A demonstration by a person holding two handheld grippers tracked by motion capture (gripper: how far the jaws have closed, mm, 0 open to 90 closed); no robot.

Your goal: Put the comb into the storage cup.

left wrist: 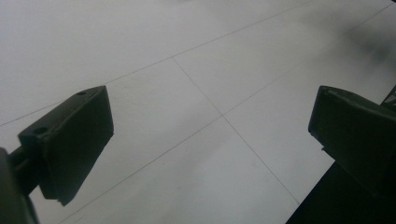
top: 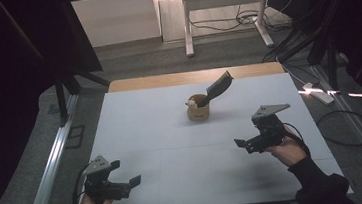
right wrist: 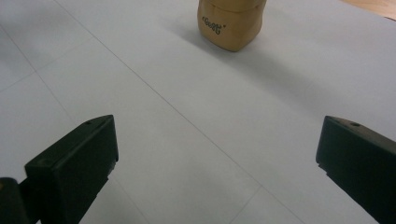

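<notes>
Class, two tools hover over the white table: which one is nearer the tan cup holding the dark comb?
The right tool: the tan cup stands just ahead of it; the left tool sits at the table's near corner.

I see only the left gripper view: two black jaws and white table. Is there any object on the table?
Observer: Yes. In the high view a small tan holder stands near the far middle of the table.
Operator: Is something inside it?
Observer: A dark comb sticks out of it, leaning to the right, and a small pale item sits at its rim; I cannot tell what that is.
Operator: Where is the right gripper?
Observer: The right gripper is at the right side of the table, nearer the person than the holder, with its jaws wide apart. Its own view shows the holder's lower part ahead.
</notes>
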